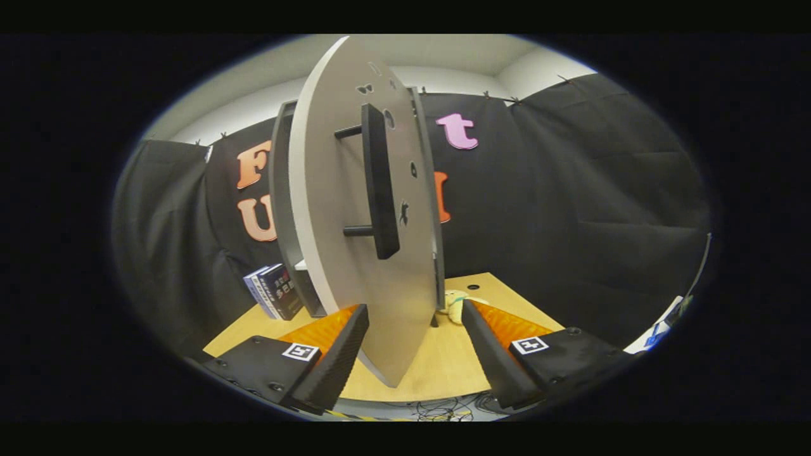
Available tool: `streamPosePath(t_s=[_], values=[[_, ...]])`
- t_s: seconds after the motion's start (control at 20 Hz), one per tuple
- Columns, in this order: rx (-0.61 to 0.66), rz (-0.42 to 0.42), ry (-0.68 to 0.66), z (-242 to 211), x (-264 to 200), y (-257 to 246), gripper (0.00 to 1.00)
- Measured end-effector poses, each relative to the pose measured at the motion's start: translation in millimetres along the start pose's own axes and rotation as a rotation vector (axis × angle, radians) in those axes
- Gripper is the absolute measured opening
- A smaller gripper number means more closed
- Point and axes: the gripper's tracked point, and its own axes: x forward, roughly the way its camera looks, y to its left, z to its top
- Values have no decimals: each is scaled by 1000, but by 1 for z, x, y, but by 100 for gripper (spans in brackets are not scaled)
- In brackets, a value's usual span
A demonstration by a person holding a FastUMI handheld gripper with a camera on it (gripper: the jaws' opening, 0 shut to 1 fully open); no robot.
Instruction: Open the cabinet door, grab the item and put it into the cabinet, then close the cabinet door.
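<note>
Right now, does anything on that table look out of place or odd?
Nothing looks damaged or spilled. The cabinet door stands swung open, edge-on between the open jaws of the gripper. A small yellow plush toy lies on the table beside the cabinet, not yet inside.

The pale grey cabinet door looks smooth and matt, like painted board, and its black bar handle is matt too. The light wooden bench has a smooth, faintly grained top. The tool, its fingers spread either side of the door's lower edge, shows ribbed finger pads.
</note>
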Motion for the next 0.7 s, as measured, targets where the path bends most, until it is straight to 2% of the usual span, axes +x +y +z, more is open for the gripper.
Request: streamPosePath(t_s=[0.35,0.7], values=[[-19,112,33,-10,44,74,96],[-103,183,74,-22,124,150,96]])
